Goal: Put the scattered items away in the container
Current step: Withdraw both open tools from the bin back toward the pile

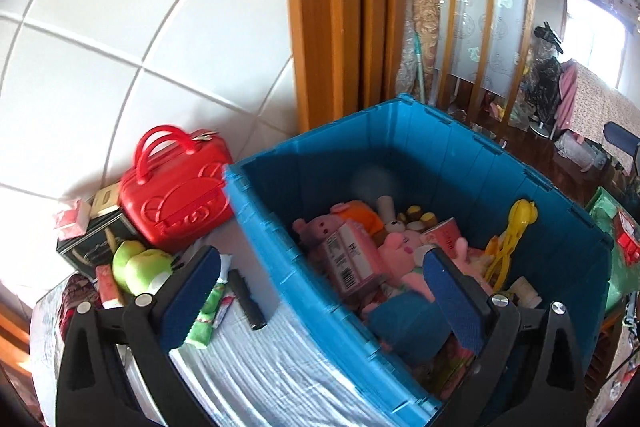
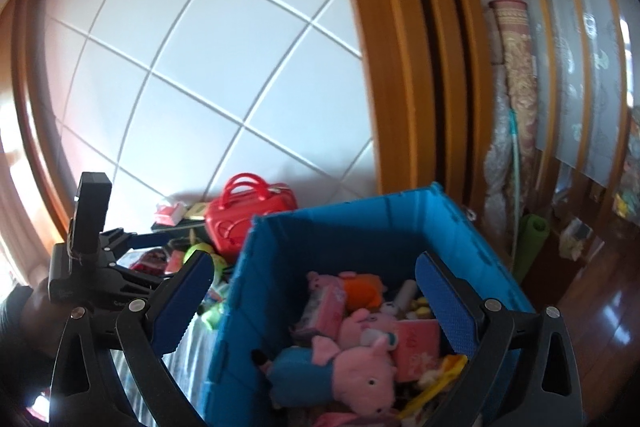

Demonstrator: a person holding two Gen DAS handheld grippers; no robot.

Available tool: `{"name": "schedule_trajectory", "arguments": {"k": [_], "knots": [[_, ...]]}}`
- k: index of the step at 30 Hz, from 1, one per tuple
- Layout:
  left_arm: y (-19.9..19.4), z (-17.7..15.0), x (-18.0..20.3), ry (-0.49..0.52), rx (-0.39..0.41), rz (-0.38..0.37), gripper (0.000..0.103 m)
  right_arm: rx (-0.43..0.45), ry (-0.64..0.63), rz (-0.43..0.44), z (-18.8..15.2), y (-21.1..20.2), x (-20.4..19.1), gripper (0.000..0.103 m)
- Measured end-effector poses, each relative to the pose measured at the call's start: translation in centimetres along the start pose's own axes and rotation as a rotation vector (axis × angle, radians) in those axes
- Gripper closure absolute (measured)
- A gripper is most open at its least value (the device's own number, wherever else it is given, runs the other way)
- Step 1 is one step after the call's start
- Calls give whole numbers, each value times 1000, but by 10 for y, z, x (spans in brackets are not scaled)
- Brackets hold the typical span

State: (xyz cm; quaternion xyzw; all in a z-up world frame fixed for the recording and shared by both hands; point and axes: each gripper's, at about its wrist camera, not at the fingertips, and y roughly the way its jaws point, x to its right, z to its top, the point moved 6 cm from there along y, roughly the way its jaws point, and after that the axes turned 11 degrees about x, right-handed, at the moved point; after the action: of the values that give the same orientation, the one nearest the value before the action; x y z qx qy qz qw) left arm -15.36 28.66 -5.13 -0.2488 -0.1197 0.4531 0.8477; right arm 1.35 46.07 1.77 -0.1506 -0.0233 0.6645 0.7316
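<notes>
blue container [image 1: 448,163]: open-topped plastic crate, stood on the table against the wall, already well filled with pink pig plush toys [image 2: 360,367], a pink carton [image 1: 348,259], an orange soft toy [image 1: 360,213] and a yellow plastic tong [image 1: 512,239]. scattered items remaining, all left of the crate on the table: red toy case [image 1: 176,195] with twin handles, nearest the crate's far corner; two green pear-like toys [image 1: 138,265] in front of it; a black tin [image 1: 86,243] with small boxes stacked on it; a green-and-white tube [image 1: 208,311] and a slim black stick [image 1: 246,299] just beside the crate's wall. left gripper [image 1: 320,303]: fingers spread wide, nothing between them, straddling the crate's near wall. right gripper [image 2: 316,303]: fingers likewise wide and empty, held over the crate's contents. step in hand, judged: going back to the pile for the next piece. advice: take the loose, near pieces first, the tube or the stick; come down over the piece with the fingers either side of its narrow width, clear of the crate's wall, and close fully before lifting; the red case likely wants a grip by its handles. surface: table under a pale striped cover [image 1: 280,367]. room: white tiled wall [image 1: 120,27], orange wooden door frame [image 1: 320,7], a rolled patterned mat [image 1: 424,7] leaning behind, dark polished floor [image 2: 600,327], cluttered far side with a bright window [image 1: 592,23].
</notes>
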Motion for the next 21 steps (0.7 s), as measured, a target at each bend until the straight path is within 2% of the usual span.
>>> {"name": "schedule_trajectory", "arguments": {"k": [15, 21], "knots": [[-94, -72, -147, -121, -13, 173, 0, -21, -95, 212, -8, 43, -166, 1], [-116, -114, -207, -180, -51, 242, 0, -54, -170, 291, -28, 61, -230, 1]]}}
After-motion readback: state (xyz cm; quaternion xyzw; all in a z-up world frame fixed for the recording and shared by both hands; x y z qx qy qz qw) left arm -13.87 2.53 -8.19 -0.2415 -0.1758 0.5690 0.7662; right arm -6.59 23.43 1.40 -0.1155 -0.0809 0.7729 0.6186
